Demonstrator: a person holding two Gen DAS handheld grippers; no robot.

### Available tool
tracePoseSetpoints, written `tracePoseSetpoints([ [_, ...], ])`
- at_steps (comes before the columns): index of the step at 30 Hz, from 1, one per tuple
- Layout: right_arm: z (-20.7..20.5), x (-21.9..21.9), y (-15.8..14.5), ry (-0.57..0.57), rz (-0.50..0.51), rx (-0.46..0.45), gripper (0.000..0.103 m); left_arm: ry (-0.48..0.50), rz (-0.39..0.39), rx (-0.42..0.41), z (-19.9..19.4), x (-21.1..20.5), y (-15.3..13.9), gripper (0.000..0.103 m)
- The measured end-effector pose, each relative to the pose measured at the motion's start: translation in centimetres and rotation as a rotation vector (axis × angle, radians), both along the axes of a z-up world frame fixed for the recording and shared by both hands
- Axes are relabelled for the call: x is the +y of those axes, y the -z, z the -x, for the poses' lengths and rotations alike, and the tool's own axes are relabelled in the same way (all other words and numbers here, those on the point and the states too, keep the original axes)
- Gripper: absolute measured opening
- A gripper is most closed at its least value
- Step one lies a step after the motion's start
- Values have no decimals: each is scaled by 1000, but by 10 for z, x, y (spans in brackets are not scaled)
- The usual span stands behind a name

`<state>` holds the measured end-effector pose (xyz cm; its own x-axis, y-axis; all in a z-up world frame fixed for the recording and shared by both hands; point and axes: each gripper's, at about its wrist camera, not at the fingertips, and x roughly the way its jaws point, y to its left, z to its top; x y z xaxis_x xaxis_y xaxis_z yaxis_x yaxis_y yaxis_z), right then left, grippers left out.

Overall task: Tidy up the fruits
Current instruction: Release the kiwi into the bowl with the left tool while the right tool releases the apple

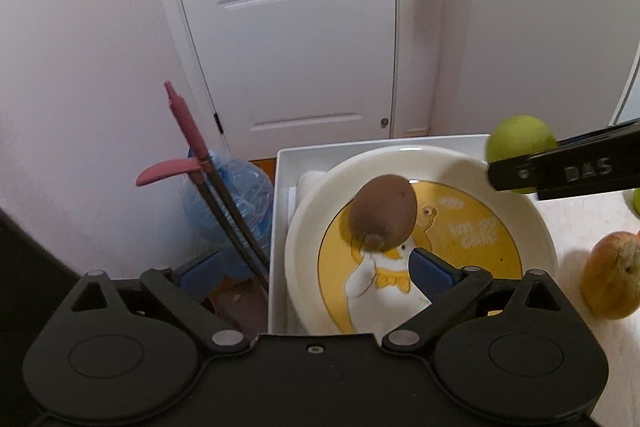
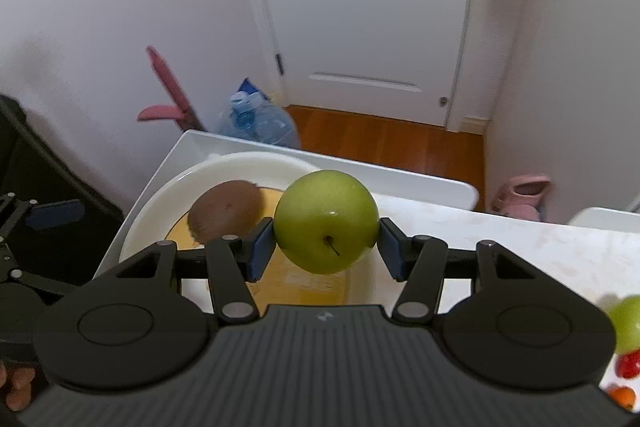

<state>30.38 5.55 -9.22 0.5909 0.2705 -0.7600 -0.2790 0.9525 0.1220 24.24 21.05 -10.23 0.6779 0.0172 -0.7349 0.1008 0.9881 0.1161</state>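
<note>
We see our left gripper [image 1: 316,273] with its fingers [image 1: 430,273] spread wide and nothing between them, poised over the plate [image 1: 516,187]. A brown kiwi [image 1: 383,213] lies free on the plate's yellow duck picture, just ahead of the right-hand finger. The plate sits inside a white tray [image 1: 280,211] at the edge of the pale bench [image 2: 520,247]. Our right gripper [image 2: 326,247] has its blue fingers [image 2: 262,247] pressed on either side of a green apple [image 2: 326,221], stem toward the camera, held in the air above the plate's near rim. A reddish-yellow apple [image 1: 612,275] rests on the bench just to the plate's right.
</note>
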Motion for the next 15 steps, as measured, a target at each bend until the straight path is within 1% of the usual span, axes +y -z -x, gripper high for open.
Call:
tracePoseSetpoints([
  [8, -9, 18, 22, -86, 15, 7, 70, 19, -6, 25, 11, 2, 10, 101],
  [12, -9, 21, 28, -115, 19, 9, 71, 37, 8, 35, 11, 1, 12, 101],
  [15, -10, 24, 31, -127, 22, 16, 71, 43, 1, 38, 11, -1, 13, 101],
])
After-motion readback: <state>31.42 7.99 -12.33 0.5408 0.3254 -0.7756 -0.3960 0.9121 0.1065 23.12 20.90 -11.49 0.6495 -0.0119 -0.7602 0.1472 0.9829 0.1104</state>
